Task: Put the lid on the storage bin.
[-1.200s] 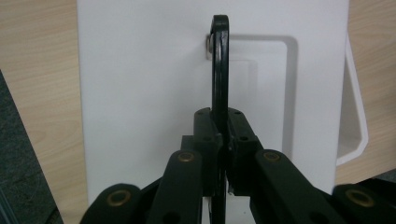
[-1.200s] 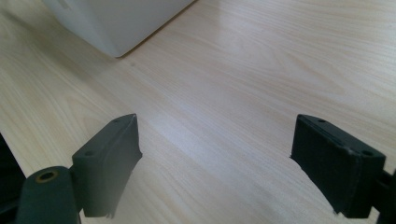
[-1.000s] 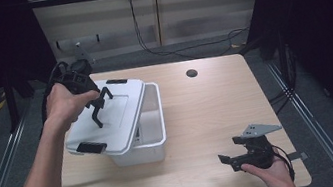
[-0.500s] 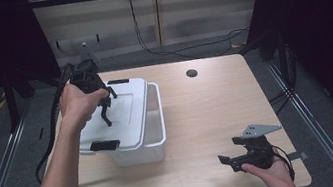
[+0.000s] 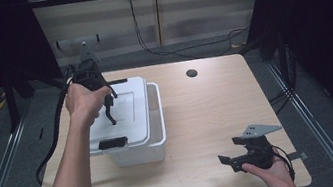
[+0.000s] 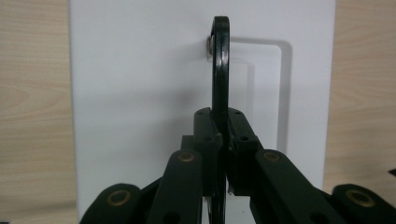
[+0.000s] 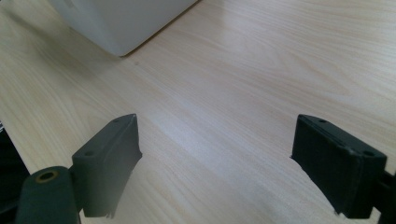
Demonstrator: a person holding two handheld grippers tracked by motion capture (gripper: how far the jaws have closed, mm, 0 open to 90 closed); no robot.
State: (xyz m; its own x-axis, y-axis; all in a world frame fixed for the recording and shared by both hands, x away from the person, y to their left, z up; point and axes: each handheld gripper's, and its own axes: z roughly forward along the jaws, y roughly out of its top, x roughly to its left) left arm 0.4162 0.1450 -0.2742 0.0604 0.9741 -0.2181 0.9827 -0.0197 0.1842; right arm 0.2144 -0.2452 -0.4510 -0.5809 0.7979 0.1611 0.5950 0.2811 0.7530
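A white storage box (image 5: 159,131) stands on the left half of the wooden table (image 5: 218,110). Its white lid (image 5: 129,110) lies over it, shifted left so the box's right rim shows. My left gripper (image 5: 108,104) is shut on the lid's upright black handle (image 5: 109,113). In the left gripper view the jaws clamp that handle (image 6: 220,60) above the lid (image 6: 140,93). My right gripper (image 5: 232,160) rests at the front right of the table, held in a hand, open with nothing in it. In the right gripper view its jaws stand wide over bare wood (image 7: 215,158).
A small dark hole (image 5: 191,73) sits in the table near its back edge. A black latch (image 5: 112,143) is on the lid's near end. The left gripper's cable (image 5: 53,142) hangs off the left table edge. A box corner (image 7: 121,23) shows far off in the right gripper view.
My left gripper has carried the lid by its handle to the right and toward the back, and the lid now lies flatter over the box. The right gripper has stayed put.
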